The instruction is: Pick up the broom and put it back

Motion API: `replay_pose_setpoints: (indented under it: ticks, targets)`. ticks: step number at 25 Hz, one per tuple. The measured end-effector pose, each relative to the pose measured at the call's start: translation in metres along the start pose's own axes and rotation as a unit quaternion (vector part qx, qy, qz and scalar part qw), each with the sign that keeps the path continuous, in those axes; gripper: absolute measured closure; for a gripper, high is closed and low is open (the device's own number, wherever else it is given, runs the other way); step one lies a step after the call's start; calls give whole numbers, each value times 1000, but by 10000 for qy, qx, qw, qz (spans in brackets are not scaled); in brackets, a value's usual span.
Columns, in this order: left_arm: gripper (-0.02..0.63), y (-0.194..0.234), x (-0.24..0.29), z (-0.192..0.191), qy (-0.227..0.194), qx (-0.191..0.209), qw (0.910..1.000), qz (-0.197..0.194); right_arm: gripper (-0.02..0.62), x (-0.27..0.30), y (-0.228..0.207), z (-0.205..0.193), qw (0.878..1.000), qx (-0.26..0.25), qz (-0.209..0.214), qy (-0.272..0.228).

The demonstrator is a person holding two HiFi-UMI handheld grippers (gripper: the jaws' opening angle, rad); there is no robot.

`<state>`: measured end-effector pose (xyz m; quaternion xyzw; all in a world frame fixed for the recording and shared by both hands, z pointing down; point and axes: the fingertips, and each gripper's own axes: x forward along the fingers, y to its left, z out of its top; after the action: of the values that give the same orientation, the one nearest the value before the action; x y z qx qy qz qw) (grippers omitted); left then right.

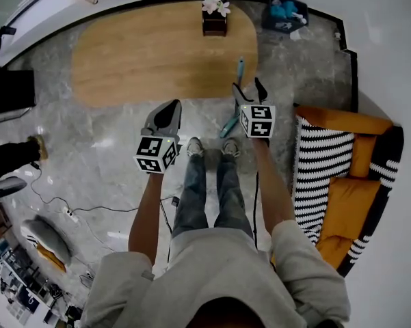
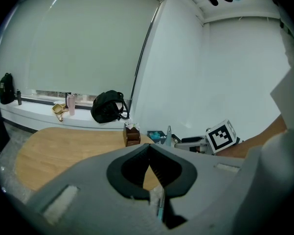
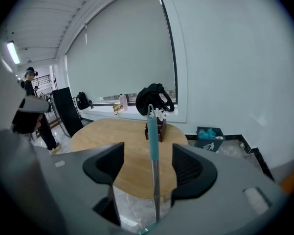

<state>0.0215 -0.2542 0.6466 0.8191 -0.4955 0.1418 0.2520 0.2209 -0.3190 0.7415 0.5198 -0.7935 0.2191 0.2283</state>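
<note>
Two grippers are held out in front of the person, and only one is lined up on anything. The right gripper (image 3: 149, 166) is set around the broom (image 3: 152, 131). Its fingers (image 3: 192, 169) are spread apart, and the teal handle is stood upright in the gap between them, roughly centred. Daylight is left on both sides, so nothing is clamped.

Below the teal grip a bare metal shaft is seen running down past the fingers toward the marble floor (image 3: 132, 210). A sliver of teal is caught at the very bottom edge.

The same story is told from the head view. The right gripper (image 1: 249, 91) is parked either side of the broom (image 1: 240, 70), and the broom's head is rested on the floor on the person's side of the fingertips, close to the shoes (image 1: 195, 147). Whether the top of the handle is touching the desk edge can't be told.

The left gripper (image 2: 149, 155) is kept empty, with its fingers (image 2: 130, 169) pressed together at the tips. In the head view the left gripper (image 1: 172, 109) is held beside the right one, clear of the broom.

Beyond both sets of fingers the oval wooden desk (image 1: 143, 53) is spread out, with a brown box of white flowers (image 1: 214, 20) sat at its far edge. Past the right fingers and off to their right, a dark bin (image 1: 285, 14) with something blue in it is tucked against the wall. A black backpack (image 3: 154, 98) is left on the window sill beyond the desk.
</note>
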Motion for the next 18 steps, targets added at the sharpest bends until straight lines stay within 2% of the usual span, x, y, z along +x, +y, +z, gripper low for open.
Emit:
replay_pose_setpoints:
  ticks: [13, 18]
  targets:
    - [607, 15, -10, -12, 124, -33, 9998, 120, 408, 48, -8, 10, 9998, -88, 27, 193]
    - [607, 19, -12, -16, 165, -22, 9997, 161, 494, 53, -12, 9, 9997, -119, -124, 172]
